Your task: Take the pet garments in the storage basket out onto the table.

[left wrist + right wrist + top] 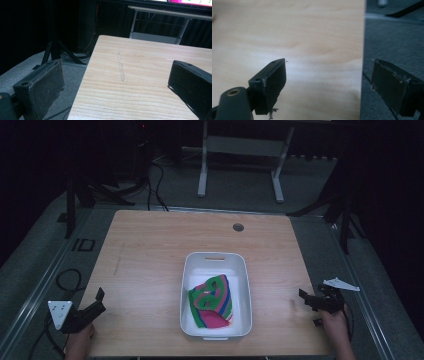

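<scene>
A white plastic bin [216, 261] sits on the wooden table [150, 250], a little right of middle near the front. Inside it lies a crumpled cloth [212, 301] in green, pink and blue. My left gripper [99, 301] is at the table's front left corner, open, nothing between its jaws; its own view has the gripper [117, 85] straddling the table's left edge. My right gripper [305, 300] hovers at the front right edge, also open and holding nothing; in its own view the gripper [328, 82] spans the table's right edge.
A round cable hole [238, 227] is near the table's far edge. A faint pale streak [121, 67] marks the wood on the left side. Behind the table stand a white desk frame [240, 155], tripod legs [85, 195] and cables on grey carpet.
</scene>
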